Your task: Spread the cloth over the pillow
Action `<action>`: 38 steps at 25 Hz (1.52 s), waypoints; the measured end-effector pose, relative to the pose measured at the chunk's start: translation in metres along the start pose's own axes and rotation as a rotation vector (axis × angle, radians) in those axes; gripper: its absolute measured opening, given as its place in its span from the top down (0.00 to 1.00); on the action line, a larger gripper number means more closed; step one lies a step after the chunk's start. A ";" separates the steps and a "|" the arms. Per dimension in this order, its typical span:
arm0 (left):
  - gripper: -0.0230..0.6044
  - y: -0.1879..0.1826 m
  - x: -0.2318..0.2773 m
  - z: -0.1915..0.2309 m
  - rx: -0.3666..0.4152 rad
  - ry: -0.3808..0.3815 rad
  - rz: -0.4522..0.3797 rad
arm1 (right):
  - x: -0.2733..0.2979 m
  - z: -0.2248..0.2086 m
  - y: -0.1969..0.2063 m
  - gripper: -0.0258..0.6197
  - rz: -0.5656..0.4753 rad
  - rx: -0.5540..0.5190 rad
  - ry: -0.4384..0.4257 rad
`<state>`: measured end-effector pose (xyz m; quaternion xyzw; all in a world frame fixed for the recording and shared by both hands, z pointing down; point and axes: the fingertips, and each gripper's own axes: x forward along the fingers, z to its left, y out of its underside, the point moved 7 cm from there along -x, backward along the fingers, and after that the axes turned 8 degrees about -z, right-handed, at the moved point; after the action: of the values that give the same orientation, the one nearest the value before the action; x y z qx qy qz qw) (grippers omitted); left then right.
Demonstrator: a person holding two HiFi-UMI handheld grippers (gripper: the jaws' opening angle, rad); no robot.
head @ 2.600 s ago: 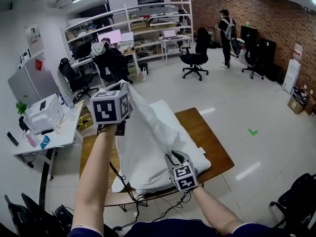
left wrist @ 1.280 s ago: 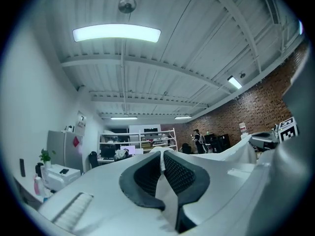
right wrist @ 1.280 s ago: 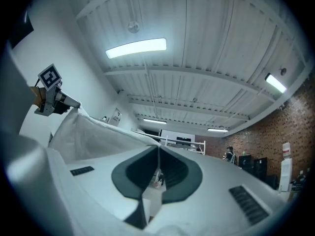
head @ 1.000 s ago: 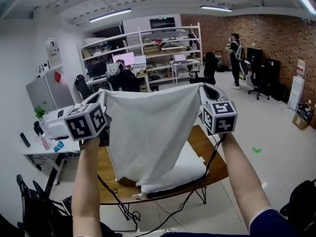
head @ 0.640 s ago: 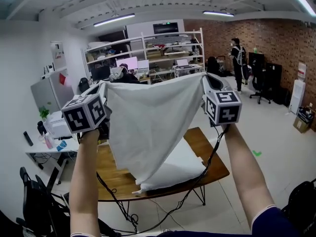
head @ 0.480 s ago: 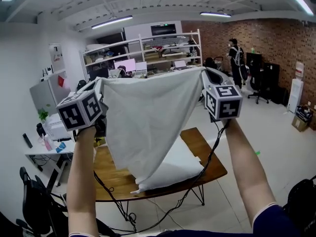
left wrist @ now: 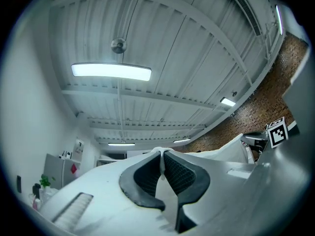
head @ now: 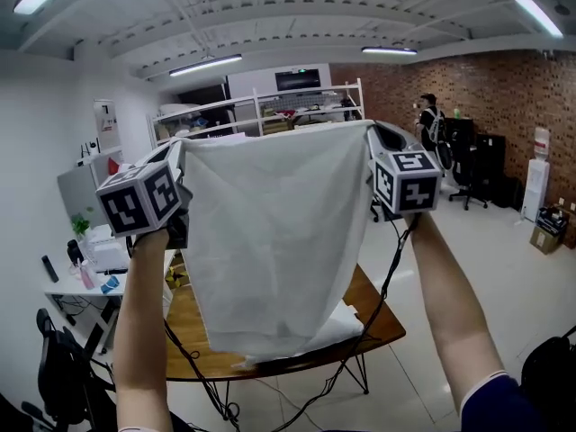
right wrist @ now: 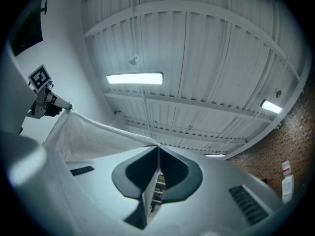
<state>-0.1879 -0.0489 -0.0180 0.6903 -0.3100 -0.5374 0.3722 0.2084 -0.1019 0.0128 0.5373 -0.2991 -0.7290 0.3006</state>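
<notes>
Aloft, cloth [head: 270, 241] pinched by left hand-held gripper [head: 177, 145], right hand-held gripper [head: 371, 130], pillow [head: 347, 319] below

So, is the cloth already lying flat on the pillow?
No, the cloth hangs stretched between the left gripper and right gripper, above the pillow.

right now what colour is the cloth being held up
White, plain, no pattern; the cloth shows best in the head view.

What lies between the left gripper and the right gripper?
The white cloth spans from left gripper to right gripper, a top corner pinched in each; the head view shows it.
</notes>
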 end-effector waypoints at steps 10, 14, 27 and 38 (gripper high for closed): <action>0.95 -0.019 0.008 -0.014 0.009 0.011 0.006 | 0.015 -0.025 -0.023 0.93 -0.023 -0.022 0.013; 0.95 -0.011 0.013 -0.015 -0.004 0.010 0.031 | 0.021 -0.028 -0.018 0.93 -0.005 -0.032 0.011; 0.95 0.027 0.016 -0.024 -0.016 -0.012 0.097 | 0.023 -0.031 0.023 0.93 0.057 -0.016 -0.002; 0.95 0.072 0.026 -0.010 -0.030 -0.035 0.146 | 0.045 -0.011 0.069 0.93 0.126 -0.027 -0.036</action>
<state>-0.1744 -0.1070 0.0316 0.6509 -0.3578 -0.5254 0.4151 0.2161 -0.1820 0.0352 0.5001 -0.3281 -0.7220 0.3477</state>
